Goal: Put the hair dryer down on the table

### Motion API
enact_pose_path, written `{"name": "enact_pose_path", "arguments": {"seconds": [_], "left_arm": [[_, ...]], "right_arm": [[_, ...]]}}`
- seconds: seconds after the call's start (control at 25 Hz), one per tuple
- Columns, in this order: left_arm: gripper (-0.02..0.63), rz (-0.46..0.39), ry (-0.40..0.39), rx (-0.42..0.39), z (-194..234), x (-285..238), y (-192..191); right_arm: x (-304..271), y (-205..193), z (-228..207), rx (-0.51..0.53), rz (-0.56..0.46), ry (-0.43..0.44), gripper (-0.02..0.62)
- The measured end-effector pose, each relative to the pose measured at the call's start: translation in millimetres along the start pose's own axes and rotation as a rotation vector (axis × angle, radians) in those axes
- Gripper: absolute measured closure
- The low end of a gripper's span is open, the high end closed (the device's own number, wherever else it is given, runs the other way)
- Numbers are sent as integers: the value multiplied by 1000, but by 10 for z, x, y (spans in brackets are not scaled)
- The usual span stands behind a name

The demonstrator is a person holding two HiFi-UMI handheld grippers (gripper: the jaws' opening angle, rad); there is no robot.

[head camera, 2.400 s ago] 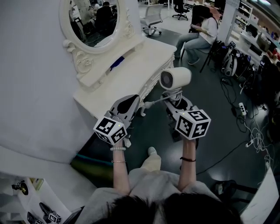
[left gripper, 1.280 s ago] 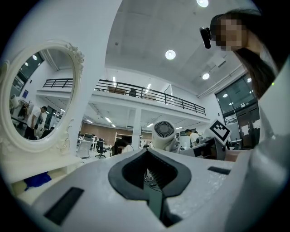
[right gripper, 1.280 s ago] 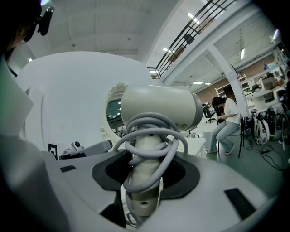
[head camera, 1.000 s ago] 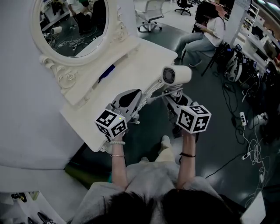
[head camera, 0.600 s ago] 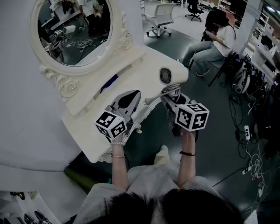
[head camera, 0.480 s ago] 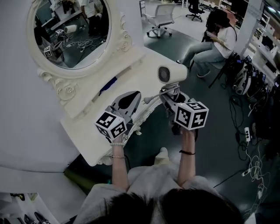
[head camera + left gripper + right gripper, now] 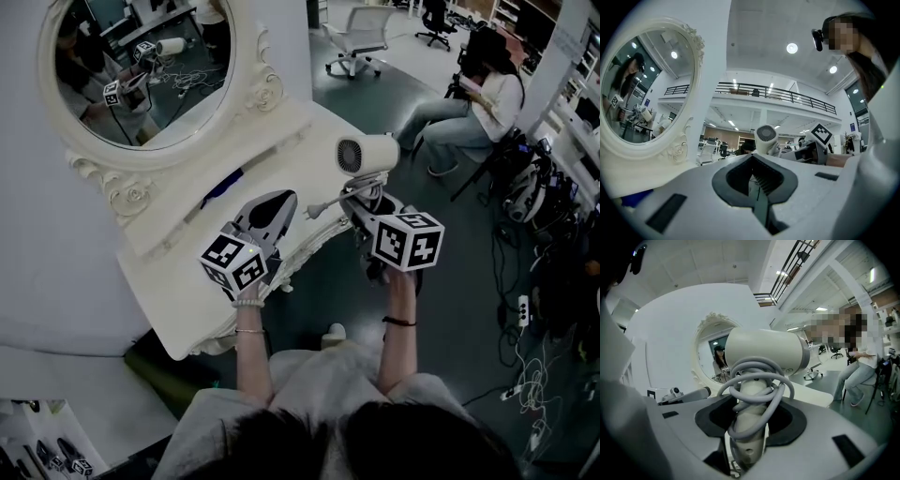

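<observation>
- Right claw clenched on the handle of the hair dryer; the right gripper view shows the handle squeezed between the two jaws.
- Grey cord looped in coils around the handle just above the jaws; its plug end sticks out to the left in the head view.
- Hair dryer held in the air, handle down, barrel level, round rear grille facing the head camera.
- It hangs over the right front corner of the white tabletop and does not touch it.
- Left claw clenched with nothing in it; the left gripper view shows its jaws drawn together with only a thin slit between.
- Left claw hovers above the tabletop's front edge, left of the dryer and apart from it; the dryer and the right claw's marker cube show beyond it in the left gripper view.
- Oval mirror in an ornate white frame stands at the back of the tabletop, above a raised ledge.
- Small blue item lies on that ledge; too small to tell what it is.
- A seated person and an office chair are on the floor behind, and loose cables lie to the right.
</observation>
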State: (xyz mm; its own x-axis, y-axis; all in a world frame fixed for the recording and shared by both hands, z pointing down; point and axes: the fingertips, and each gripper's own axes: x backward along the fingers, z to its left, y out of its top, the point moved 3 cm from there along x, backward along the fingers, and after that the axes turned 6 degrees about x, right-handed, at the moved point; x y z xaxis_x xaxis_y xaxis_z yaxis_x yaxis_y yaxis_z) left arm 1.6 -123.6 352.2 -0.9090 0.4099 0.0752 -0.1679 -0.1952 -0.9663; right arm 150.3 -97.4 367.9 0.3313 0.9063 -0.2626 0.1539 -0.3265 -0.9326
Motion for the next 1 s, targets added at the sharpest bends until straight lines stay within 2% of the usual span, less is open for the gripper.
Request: {"name": "enact_pose_path", "arguments": {"seconds": [0.28, 0.56, 1.0], "left_arm": [[601, -10, 75, 31, 101, -219, -147], [601, 30, 138, 78, 345, -255, -338], [601, 71, 156, 169, 1118, -415, -539]], "right_arm": [[-215, -92, -277, 3, 71, 61, 413], [-550, -293, -394, -18, 152, 99, 413], [-1358, -469, -426, -6, 272, 122, 413]]}}
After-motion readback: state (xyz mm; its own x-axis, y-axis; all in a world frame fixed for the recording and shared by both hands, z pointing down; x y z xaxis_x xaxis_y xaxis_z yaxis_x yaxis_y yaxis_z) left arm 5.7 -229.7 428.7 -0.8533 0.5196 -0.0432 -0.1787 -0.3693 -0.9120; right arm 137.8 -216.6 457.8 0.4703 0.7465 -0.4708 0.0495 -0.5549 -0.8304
